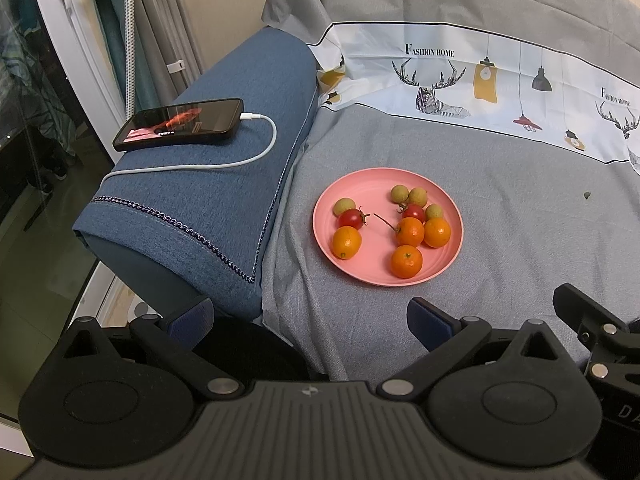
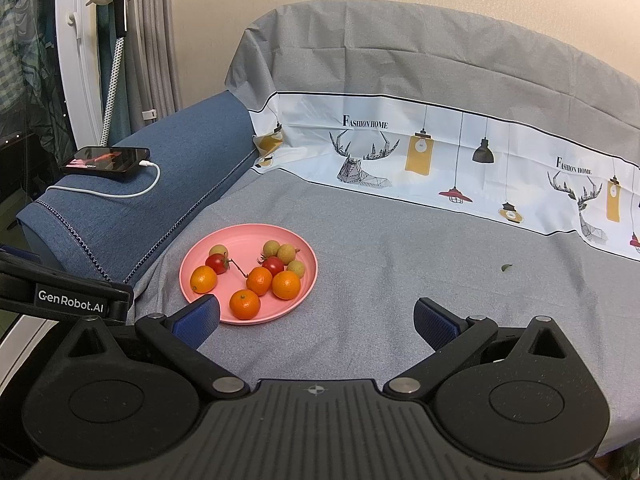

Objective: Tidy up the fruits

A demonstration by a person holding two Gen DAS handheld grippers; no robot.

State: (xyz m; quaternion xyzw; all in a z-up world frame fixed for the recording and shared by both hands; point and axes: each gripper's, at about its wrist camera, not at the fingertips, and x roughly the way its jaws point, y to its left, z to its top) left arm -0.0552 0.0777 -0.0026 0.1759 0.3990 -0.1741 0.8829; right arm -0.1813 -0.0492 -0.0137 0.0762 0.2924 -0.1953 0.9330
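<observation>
A pink plate point(image 1: 378, 184) point(image 2: 240, 234) lies on the grey sofa cover. It holds several small oranges point(image 1: 406, 261) point(image 2: 245, 304), two cherry tomatoes point(image 1: 351, 218) point(image 2: 216, 263) with stems, and several pale longans point(image 1: 418, 197) point(image 2: 271, 247). My left gripper point(image 1: 312, 320) hangs open in front of the plate, with nothing between its fingers. My right gripper point(image 2: 316, 316) is open too, near the plate's front right edge, its left finger point(image 2: 198, 318) just beside the rim. Part of the other gripper point(image 2: 68, 294) point(image 1: 592, 332) shows at the edge of each view.
A blue sofa armrest point(image 1: 208, 184) point(image 2: 160, 192) rises left of the plate, carrying a phone point(image 1: 180, 124) point(image 2: 106, 162) on a white charging cable point(image 1: 240, 156). A printed white cloth band point(image 1: 480, 80) point(image 2: 440, 160) runs along the backrest. A tiny green scrap point(image 2: 506, 267) lies at the right.
</observation>
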